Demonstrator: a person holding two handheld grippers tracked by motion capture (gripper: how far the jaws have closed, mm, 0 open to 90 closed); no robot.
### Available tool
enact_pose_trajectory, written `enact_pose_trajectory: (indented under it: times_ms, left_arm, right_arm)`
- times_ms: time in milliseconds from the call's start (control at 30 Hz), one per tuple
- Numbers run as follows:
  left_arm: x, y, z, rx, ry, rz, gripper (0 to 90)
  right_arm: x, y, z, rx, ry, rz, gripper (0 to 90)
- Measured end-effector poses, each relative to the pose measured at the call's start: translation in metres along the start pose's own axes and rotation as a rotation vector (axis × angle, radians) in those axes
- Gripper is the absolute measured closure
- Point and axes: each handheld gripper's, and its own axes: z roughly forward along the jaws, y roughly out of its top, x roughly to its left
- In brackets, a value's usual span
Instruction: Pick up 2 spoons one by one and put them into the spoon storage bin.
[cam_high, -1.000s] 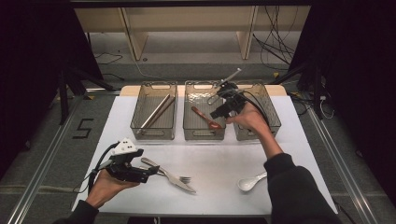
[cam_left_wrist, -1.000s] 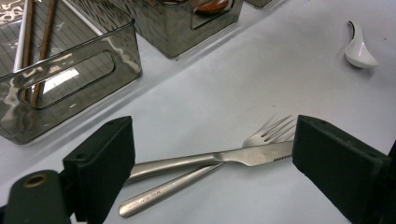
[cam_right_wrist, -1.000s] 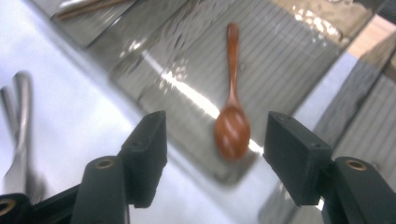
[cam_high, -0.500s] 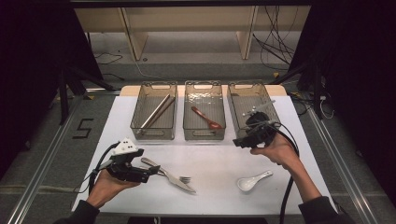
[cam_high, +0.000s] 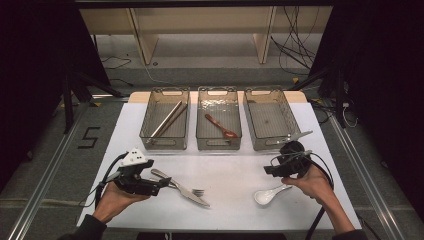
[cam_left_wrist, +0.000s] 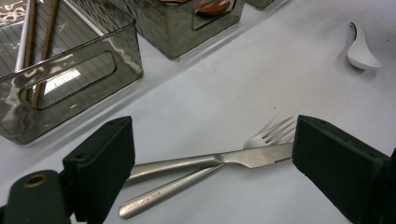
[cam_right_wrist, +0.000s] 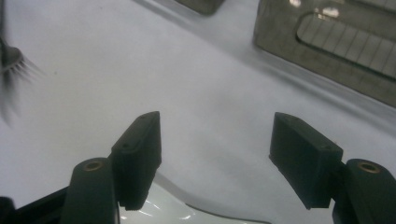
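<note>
A steel knife (cam_high: 186, 190) and fork (cam_high: 185, 187) lie crossed on the white table, front left. My left gripper (cam_high: 161, 184) is open around their handles; in the left gripper view the knife (cam_left_wrist: 210, 160) and fork (cam_left_wrist: 266, 136) lie between the jaws. A white ceramic spoon (cam_high: 267, 195) rests front right. My right gripper (cam_high: 270, 170) is open just above it, and the spoon (cam_right_wrist: 187, 213) shows under its jaws. Chopsticks (cam_high: 167, 120) lie in the left bin, a red spoon (cam_high: 221, 126) in the middle bin.
Three clear grey bins stand in a row at the back: left bin (cam_high: 150, 135), middle bin (cam_high: 218, 144), right bin (cam_high: 256, 137) holding nothing. The table's front edge (cam_high: 220, 227) runs just behind both hands. Cables trail from each gripper.
My right gripper has come from the middle bin, past the right bin, down to the white spoon at the front right. The left gripper has stayed by the knife and fork.
</note>
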Motion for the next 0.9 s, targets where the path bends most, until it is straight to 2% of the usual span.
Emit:
enact_pose_trajectory:
  times_ms: [100, 333, 533, 667, 900]
  left_arm:
    - [0.001, 0.000, -0.001, 0.001, 0.001, 0.003, 12.7]
    - [0.000, 0.000, 0.000, 0.000, 0.002, 0.004, 12.7]
    - [0.000, 0.000, -0.001, -0.001, 0.002, 0.005, 12.7]
    - [0.000, 0.000, -0.001, -0.001, 0.002, 0.004, 12.7]
    - [0.000, 0.000, -0.001, 0.003, 0.003, 0.011, 12.7]
  right_arm:
    - [-0.005, -0.005, 0.006, 0.015, -0.015, 0.019, 38.1]
    - [-0.018, -0.016, 0.013, 0.052, -0.028, 0.041, 67.0]
    - [-0.026, -0.023, 0.021, 0.102, -0.041, 0.034, 83.3]
    - [-0.028, -0.026, 0.025, 0.124, -0.045, 0.032, 90.0]
    - [-0.029, -0.030, 0.031, 0.166, -0.047, 0.027, 90.0]
